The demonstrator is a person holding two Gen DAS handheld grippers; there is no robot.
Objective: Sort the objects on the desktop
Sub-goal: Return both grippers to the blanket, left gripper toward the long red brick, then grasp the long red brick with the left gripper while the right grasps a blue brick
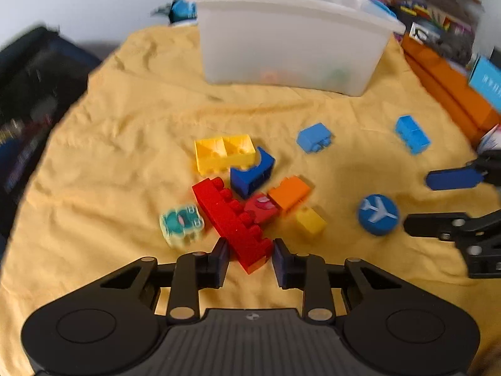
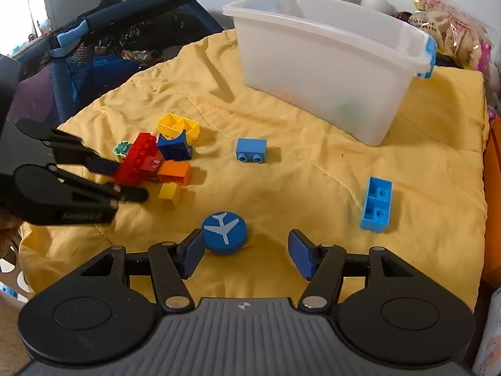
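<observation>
The left gripper point(image 1: 250, 258) pinches the near end of the long red brick point(image 1: 233, 224), which lies on the yellow cloth point(image 1: 125, 144) in a cluster of bricks. Lifting it could drag the small red block point(image 1: 261, 208) leaning against it. The right gripper point(image 2: 246, 252) stands spread, the blue airplane disc point(image 2: 224, 232) beside its left pad; closing off-centre could squirt the disc away. The translucent bin point(image 2: 328, 72) waits behind. No writing is readable
</observation>
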